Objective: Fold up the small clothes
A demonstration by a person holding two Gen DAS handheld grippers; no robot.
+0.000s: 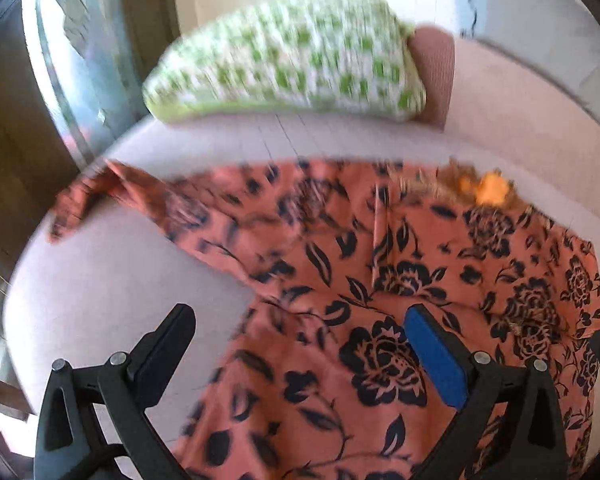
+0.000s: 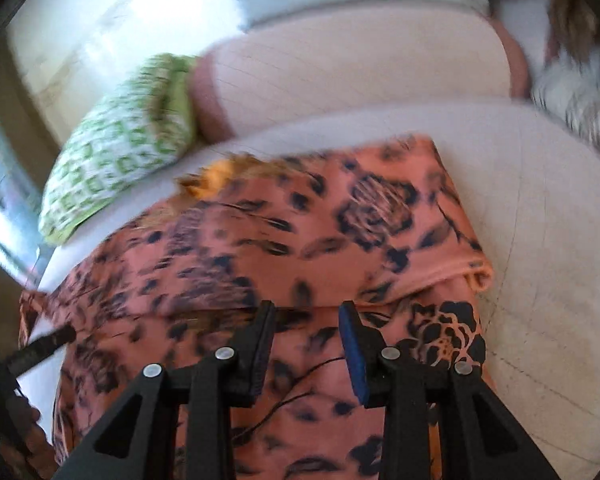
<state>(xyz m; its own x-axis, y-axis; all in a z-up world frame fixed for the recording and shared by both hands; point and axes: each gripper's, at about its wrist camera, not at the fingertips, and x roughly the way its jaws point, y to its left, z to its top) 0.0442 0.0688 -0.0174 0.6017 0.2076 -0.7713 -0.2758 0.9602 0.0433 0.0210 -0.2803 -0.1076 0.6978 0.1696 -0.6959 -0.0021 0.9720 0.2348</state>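
A salmon-orange garment with a black flower print [image 1: 340, 264] lies spread on a pale pink sofa seat [image 1: 112, 280]. One sleeve reaches out to the far left. An orange trim [image 1: 488, 190] marks its far edge. My left gripper [image 1: 300, 316] is open and empty above the garment's left edge. In the right wrist view the garment [image 2: 260, 240] has its right side folded over. My right gripper [image 2: 306, 312] is partly open above the cloth and holds nothing. Both views are blurred.
A green-and-white patterned cushion [image 1: 288, 60] leans on the sofa's backrest [image 2: 360, 76]; it also shows in the right wrist view [image 2: 120, 148]. A grey furry thing [image 2: 580, 96] lies at the far right. A bright window [image 1: 72, 80] is on the left.
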